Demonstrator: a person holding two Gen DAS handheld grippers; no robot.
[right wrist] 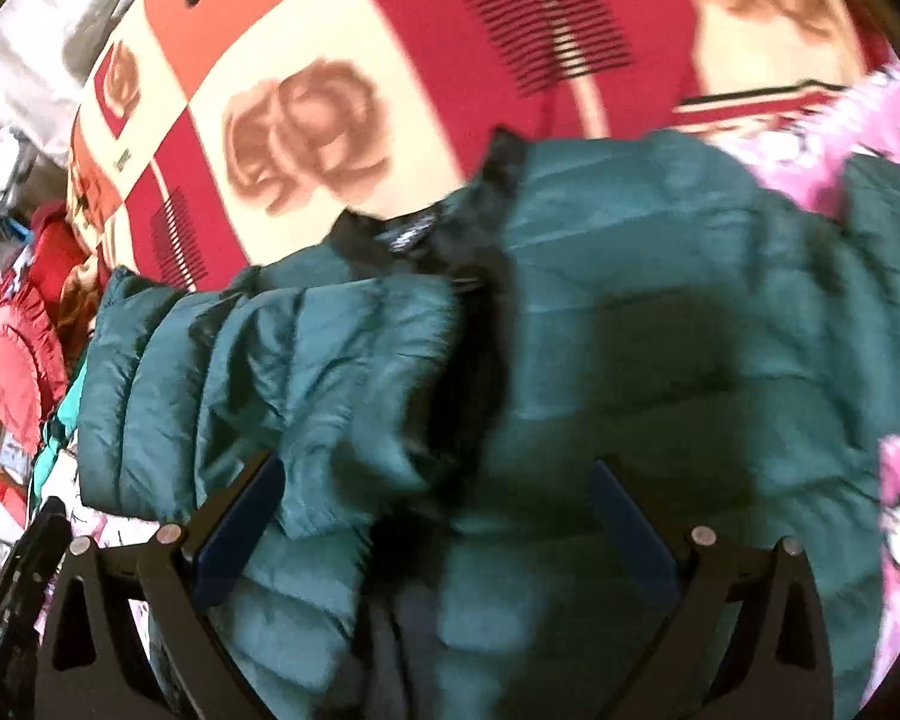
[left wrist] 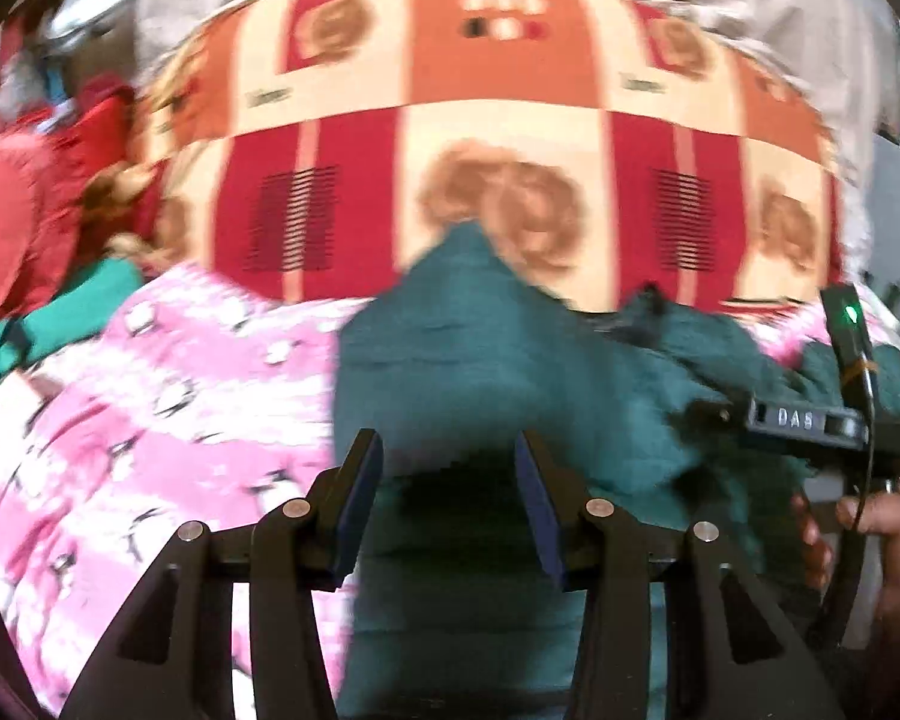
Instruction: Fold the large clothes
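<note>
Teal puffer jacket [right wrist: 570,312] lies on pink sheet [left wrist: 150,396] — left gripper [left wrist: 450,450] and right gripper [right wrist: 438,480] both spread, empty.

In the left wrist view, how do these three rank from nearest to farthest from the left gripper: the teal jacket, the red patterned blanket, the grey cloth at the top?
1. Teal jacket: directly under and ahead of the left gripper.
2. Red patterned blanket: beyond the jacket, across the middle.
3. Grey cloth: behind the blanket, along the top edge.

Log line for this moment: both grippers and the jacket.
left gripper: open, empty | right gripper: open, empty | teal puffer jacket: partly folded on pink blanket
</note>
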